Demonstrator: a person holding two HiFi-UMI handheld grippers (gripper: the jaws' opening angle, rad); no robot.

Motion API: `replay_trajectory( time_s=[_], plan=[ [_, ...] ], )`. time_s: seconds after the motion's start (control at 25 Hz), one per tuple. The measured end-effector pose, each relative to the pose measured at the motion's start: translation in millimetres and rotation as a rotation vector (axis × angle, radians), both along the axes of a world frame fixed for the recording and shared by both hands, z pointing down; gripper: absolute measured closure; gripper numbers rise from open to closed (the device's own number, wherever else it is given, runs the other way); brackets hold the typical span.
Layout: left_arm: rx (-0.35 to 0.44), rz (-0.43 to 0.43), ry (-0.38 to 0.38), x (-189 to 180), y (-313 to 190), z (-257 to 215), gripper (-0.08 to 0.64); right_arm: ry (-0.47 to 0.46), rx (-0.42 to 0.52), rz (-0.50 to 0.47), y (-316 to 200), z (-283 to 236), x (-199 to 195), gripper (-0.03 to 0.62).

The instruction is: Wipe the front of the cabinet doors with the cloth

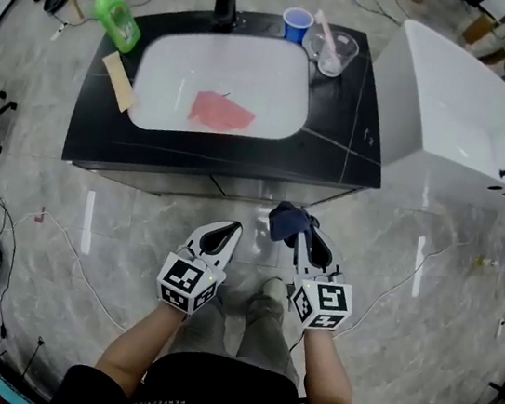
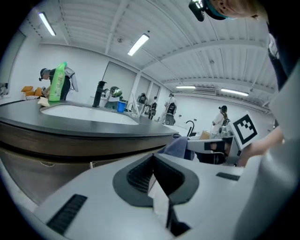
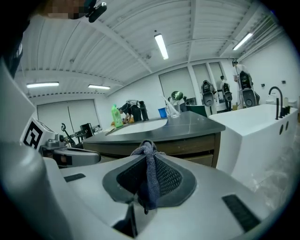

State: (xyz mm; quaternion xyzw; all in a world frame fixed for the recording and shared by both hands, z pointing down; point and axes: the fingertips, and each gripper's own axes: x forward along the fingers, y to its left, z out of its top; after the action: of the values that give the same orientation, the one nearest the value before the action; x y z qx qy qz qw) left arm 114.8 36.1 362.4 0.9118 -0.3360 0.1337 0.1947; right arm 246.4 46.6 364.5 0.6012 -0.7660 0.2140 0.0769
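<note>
Cloth point(image 3: 149, 176), dark blue and limp, is pinched in the right gripper point(image 1: 312, 245) just short of the cabinet point(image 1: 336, 148), with a bunched wad poking past the jaw tips. The left gripper point(image 1: 221, 237) beside it has its jaws together on nothing. The cloth looks light and soft and will likely fold, so grip the bunched middle and press the wad against the doors point(image 1: 236, 187) ahead.

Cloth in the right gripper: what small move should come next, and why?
Probably carry the right gripper forward until the cloth meets the cabinet doors. The jaws are shut on the dark blue cloth, so it is ready for wiping, but the right gripper view shows it held apart from the door fronts, not touching them.
</note>
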Motion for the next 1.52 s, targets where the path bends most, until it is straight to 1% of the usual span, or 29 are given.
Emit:
replay_trajectory(
  time_s=[0.12, 0.24, 0.44, 0.64, 0.76, 0.92, 1.08, 1.52],
  plan=[
    [0.000, -0.018, 0.003, -15, 5, -16, 0.560, -0.022, 0.011, 0.001, 6, -20, -9, 0.526],
    [-0.004, -0.056, 0.031, -28, 7, -34, 0.560, -0.044, 0.027, -0.001, 9, -39, -19, 0.526],
    [0.035, -0.065, 0.054, -38, 9, -64, 0.560, -0.060, 0.074, -0.035, 9, -73, -35, 0.526],
    [0.065, -0.076, 0.060, -51, 18, -89, 0.560, -0.126, 0.095, -0.049, 20, -101, -53, 0.526],
    [0.081, -0.093, 0.060, -61, 21, -100, 0.560, -0.150, 0.110, -0.072, 27, -113, -66, 0.526],
    [0.098, -0.112, 0.070, -68, 24, -114, 0.560, -0.164, 0.120, -0.104, 31, -125, -79, 0.526],
    [0.129, -0.115, 0.062, -74, 25, -124, 0.560, -0.179, 0.128, -0.128, 34, -131, -91, 0.528],
    [0.143, -0.120, 0.061, -78, 24, -133, 0.560, -0.168, 0.113, -0.169, 35, -132, -108, 0.528]
  ],
)
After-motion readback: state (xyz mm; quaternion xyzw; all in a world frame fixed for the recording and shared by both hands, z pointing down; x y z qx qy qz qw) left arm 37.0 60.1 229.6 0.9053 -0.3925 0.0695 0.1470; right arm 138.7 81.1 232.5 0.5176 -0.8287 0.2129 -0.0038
